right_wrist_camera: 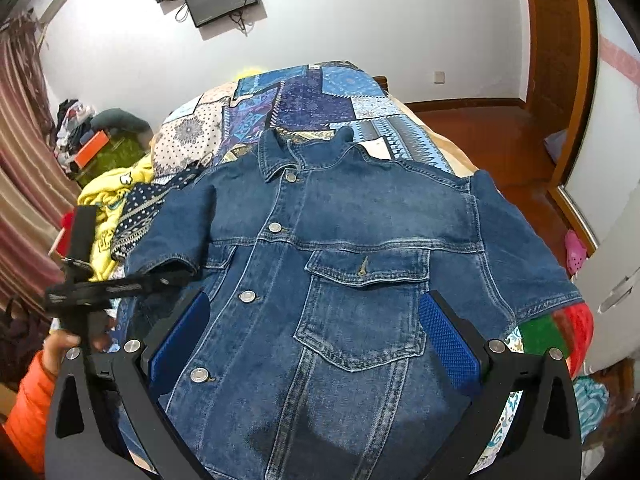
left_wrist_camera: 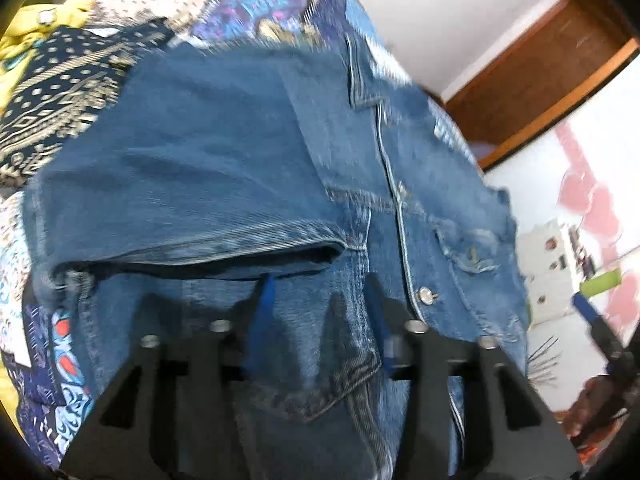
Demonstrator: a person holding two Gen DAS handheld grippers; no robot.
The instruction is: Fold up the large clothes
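A blue denim jacket (right_wrist_camera: 340, 248) lies front up on the bed, collar at the far end, short sleeves spread. My right gripper (right_wrist_camera: 316, 336) is open and empty, its blue pads either side of the chest pocket (right_wrist_camera: 360, 312) just above the cloth. My left gripper (left_wrist_camera: 320, 312) hovers at the jacket's left sleeve (left_wrist_camera: 192, 168); its blue pads stand apart with denim between them, no clear grip showing. It also shows in the right wrist view (right_wrist_camera: 132, 280) beside the sleeve cuff. The left view is blurred.
A patchwork quilt (right_wrist_camera: 304, 96) covers the bed. A yellow garment (right_wrist_camera: 116, 192) lies left of the jacket. A cluttered pile (right_wrist_camera: 84, 132) lies by the curtain at left. A wooden door (right_wrist_camera: 560, 60) and wood floor are to the right.
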